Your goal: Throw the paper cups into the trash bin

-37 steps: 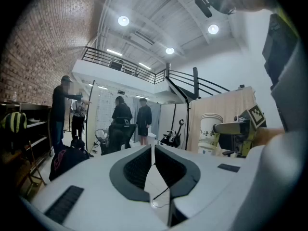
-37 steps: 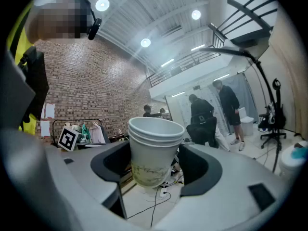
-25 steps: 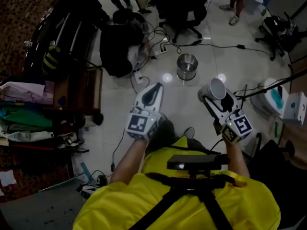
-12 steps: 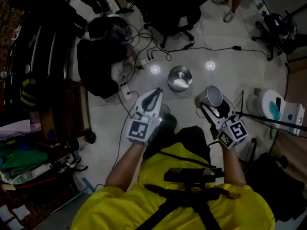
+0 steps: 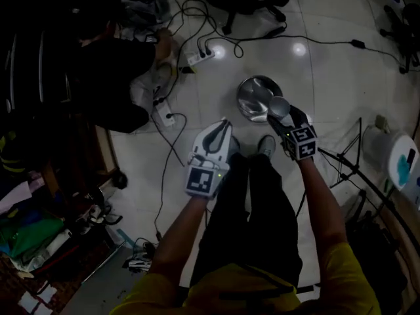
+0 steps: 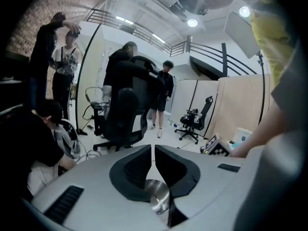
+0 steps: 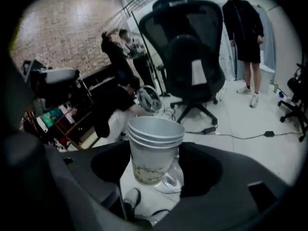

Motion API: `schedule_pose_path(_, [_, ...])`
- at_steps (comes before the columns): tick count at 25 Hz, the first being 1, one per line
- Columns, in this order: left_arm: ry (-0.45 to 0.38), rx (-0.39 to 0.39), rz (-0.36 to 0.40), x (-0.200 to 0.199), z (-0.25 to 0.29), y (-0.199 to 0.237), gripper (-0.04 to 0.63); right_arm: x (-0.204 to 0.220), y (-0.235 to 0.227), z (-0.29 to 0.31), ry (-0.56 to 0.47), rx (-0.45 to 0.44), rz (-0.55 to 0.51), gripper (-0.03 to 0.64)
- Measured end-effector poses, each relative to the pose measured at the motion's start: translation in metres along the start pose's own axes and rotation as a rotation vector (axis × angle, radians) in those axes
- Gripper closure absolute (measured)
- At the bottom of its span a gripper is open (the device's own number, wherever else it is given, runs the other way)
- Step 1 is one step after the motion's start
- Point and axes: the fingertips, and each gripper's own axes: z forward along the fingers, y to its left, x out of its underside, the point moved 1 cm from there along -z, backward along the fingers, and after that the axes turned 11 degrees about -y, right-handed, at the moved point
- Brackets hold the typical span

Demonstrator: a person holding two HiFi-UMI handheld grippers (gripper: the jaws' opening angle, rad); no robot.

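The right gripper is clamped on a nested stack of paper cups, its two dark jaws pressing the stack's sides and holding it upright, mouth up, with three rims showing one inside another. In the head view the right gripper holds the paper cups above the trash bin, over the part of its rim nearest the person, and the right gripper view shows the shiny bin on the floor directly beneath the cups' base. The left gripper carries nothing; its jaws stand together with only a thin slit between them, and part of the metal bin shows behind them. From overhead the left gripper hangs on the person's side of the bin and off to its left, well apart from the cups. The person's light shoe rests on the pale tiled floor just short of the bin, below the outstretched arms. Beyond the bin and to its left a white power strip lies among tangled black cables. A black office chair stands on the far side of the bin, with several people standing behind it and a seated person in dark clothes to the bin's left.
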Motion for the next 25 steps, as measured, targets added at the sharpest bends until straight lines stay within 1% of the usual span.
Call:
schedule_pose_path(2, [0.033, -0.025, -0.023, 0.056, 0.011, 0.013, 0.569, 0.055, -0.024, 0.065, 0.091, -0.003, -0.009, 0.288])
schedule_pose_path(5, [0.107, -0.068, -0.055, 0.134, 0.019, 0.031, 0.569, 0.119, -0.034, 0.141, 0.236, -0.025, -0.042, 0.287])
schedule_pose_path(7, [0.131, -0.083, -0.079, 0.169, 0.025, 0.039, 0.569, 0.157, -0.039, 0.173, 0.345, -0.026, -0.083, 0.287])
schedule_pose_path(9, [0.16, -0.077, -0.095, 0.194, 0.031, 0.043, 0.569, 0.189, -0.048, 0.19, 0.437, -0.014, -0.111, 0.288])
schedule_pose_path(11, [0.2, -0.071, -0.114, 0.208, 0.035, 0.045, 0.569, 0.21, -0.052, 0.201, 0.494, -0.015, -0.107, 0.287])
schedule_pose_path(14, [0.179, -0.072, -0.123, 0.213, 0.042, 0.05, 0.568, 0.22, -0.053, 0.214, 0.527, -0.027, -0.105, 0.284])
schedule_pose_path(16, [0.186, -0.073, -0.117, 0.216, 0.044, 0.054, 0.568, 0.225, -0.053, 0.221, 0.541, -0.035, -0.102, 0.287])
schedule_pose_path(19, [0.226, -0.081, -0.131, 0.223, 0.047, 0.06, 0.568, 0.233, -0.055, 0.231, 0.554, -0.041, -0.104, 0.295])
schedule_pose_path(22, [0.229, -0.084, -0.136, 0.228, 0.05, 0.067, 0.569, 0.24, -0.053, 0.235, 0.569, -0.048, -0.081, 0.295])
schedule_pose_path(25, [0.276, -0.091, -0.155, 0.233, 0.049, 0.071, 0.568, 0.229, -0.055, 0.234, 0.537, -0.031, -0.06, 0.295])
